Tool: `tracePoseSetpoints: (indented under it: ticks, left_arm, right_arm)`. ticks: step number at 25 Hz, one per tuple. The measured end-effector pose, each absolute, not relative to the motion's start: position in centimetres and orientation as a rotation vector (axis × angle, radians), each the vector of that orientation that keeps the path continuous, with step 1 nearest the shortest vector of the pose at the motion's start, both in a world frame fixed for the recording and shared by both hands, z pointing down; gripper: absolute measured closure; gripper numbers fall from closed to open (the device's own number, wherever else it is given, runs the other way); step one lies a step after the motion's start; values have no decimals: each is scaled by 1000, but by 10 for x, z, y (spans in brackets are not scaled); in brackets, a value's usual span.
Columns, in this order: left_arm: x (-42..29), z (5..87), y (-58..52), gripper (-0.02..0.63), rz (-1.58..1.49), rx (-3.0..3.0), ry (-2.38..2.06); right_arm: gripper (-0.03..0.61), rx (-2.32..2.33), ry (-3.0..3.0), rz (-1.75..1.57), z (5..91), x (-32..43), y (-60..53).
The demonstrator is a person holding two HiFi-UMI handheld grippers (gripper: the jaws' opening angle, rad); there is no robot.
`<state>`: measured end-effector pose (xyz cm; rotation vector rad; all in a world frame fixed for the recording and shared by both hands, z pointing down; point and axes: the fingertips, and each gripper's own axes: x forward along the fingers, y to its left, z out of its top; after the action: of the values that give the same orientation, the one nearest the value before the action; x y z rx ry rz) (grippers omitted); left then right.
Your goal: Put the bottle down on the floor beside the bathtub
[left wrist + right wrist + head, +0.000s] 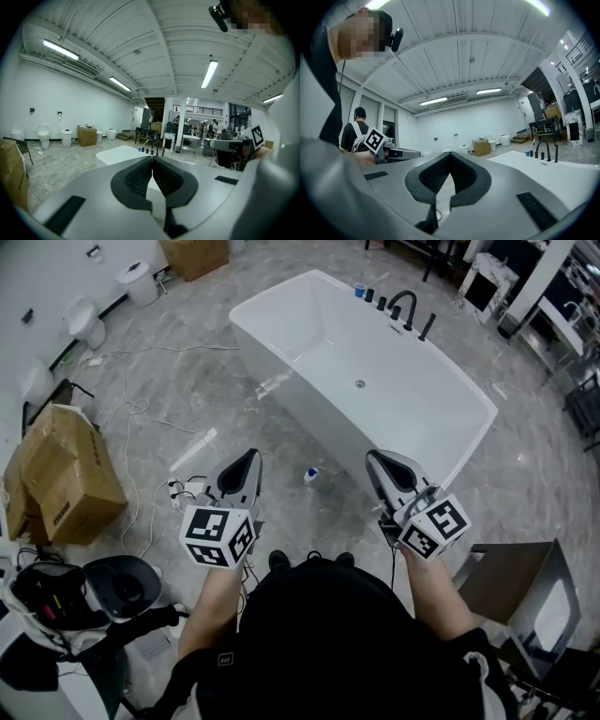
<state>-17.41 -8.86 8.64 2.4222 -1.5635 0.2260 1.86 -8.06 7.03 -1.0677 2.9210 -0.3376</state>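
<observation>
- The left hand-held gripper (pixel 250 459) has its jaws pressed together, nothing between them.
- The right hand-held gripper (pixel 374 459) is pressed together too — empty.
- The bottle (pixel 310 474) sits on the floor (pixel 187 395) just beside the bathtub (pixel 309 413) — apart from both.

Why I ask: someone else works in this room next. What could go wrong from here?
1. The bottle is on the floor beside the bathtub, just ahead of the person's shoes. It is small and easy to miss, so a step forward could kick it over.
2. Loose cables trail across the floor on the person's left and could snag a foot.
</observation>
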Motion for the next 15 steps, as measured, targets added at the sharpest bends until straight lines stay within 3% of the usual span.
tracePoseSetpoints:
  ticks: [15]
  left_arm:
    - [-175, 97, -73, 598, 227, 2403, -1557]
  right_arm:
    - [551, -1064, 2912, -358, 75, 20, -69]
